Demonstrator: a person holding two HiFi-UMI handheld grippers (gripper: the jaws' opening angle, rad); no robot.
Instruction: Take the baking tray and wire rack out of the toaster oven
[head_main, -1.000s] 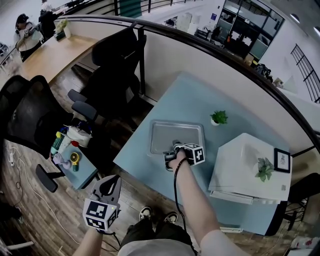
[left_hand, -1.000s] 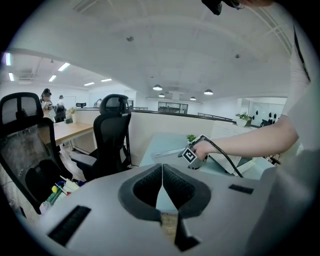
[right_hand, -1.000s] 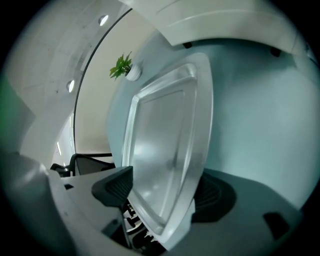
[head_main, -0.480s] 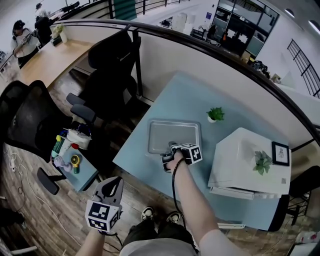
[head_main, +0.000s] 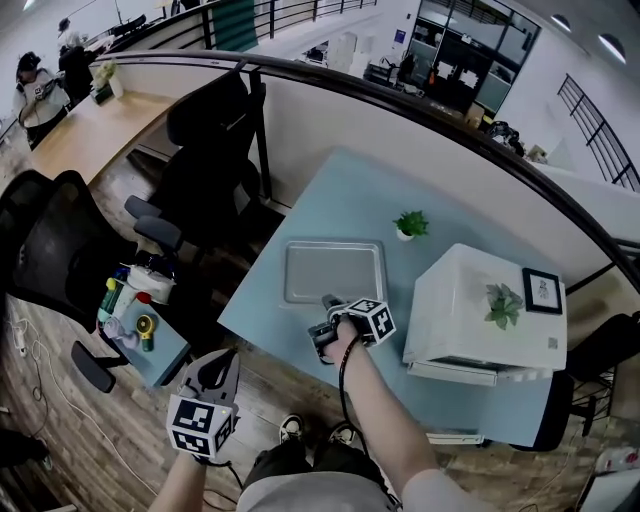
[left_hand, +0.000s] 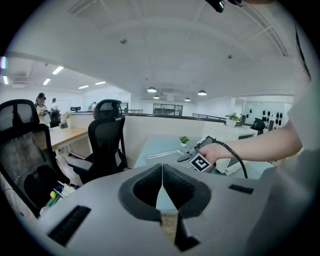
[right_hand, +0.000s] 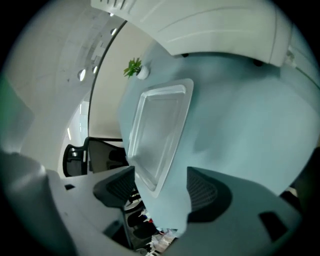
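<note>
The silver baking tray (head_main: 333, 270) lies flat on the light blue table (head_main: 370, 190), left of the white toaster oven (head_main: 470, 300). My right gripper (head_main: 328, 302) hovers at the tray's front edge, open. In the right gripper view the tray (right_hand: 160, 130) has its near end showing between the pads (right_hand: 202, 192), which do not press on it; the jaws have just closed a little. My left gripper (head_main: 222, 362) hangs low in front of the table, off its left corner, shut and empty, its pads (left_hand: 150, 187) meeting. No wire rack is visible.
A small potted plant (head_main: 408, 224) stands behind the tray. A framed picture (head_main: 540, 290) and another plant (head_main: 500, 300) sit on the oven. Black office chairs (head_main: 205, 150) and a low side table with bottles (head_main: 135, 320) stand on the left. People stand far off.
My right gripper has drawn back from over the tray to its front edge and risen a little. The tray stays put. The left gripper has barely shifted.
</note>
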